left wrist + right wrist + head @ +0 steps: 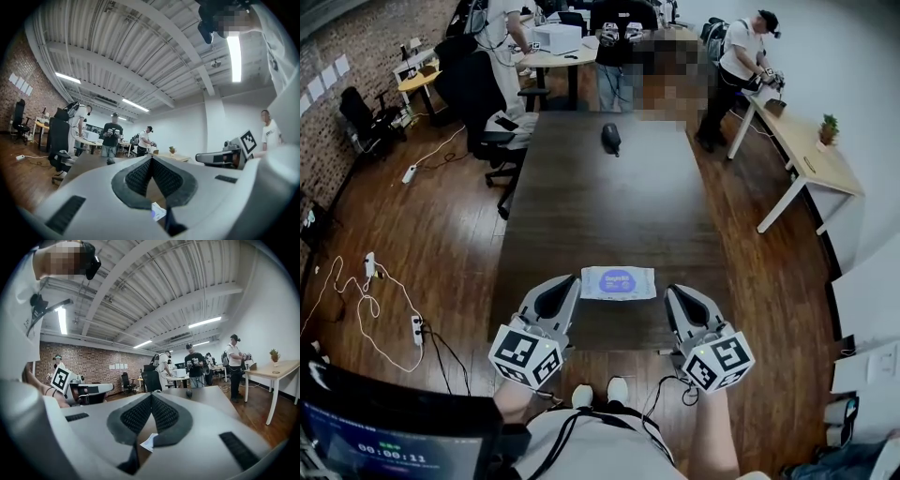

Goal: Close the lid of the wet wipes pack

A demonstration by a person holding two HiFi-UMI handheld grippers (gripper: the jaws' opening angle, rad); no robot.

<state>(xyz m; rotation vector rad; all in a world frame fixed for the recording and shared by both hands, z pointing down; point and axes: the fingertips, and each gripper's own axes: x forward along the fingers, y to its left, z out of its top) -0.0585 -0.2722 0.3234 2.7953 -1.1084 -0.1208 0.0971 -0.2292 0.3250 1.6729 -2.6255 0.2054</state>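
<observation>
Nearest the person, the left gripper (573, 280) and the right gripper (671, 291) hover level over the near end of the dark table (581, 197). Each has its jaws pressed together on nothing. Between them and just ahead, the wet wipes pack (619, 283) lies flat on the table, untouched, blue oval side up. Farther along the table sits a small black object (610, 139). Beyond it, people (739, 56) stand at desks (811, 159).
</observation>
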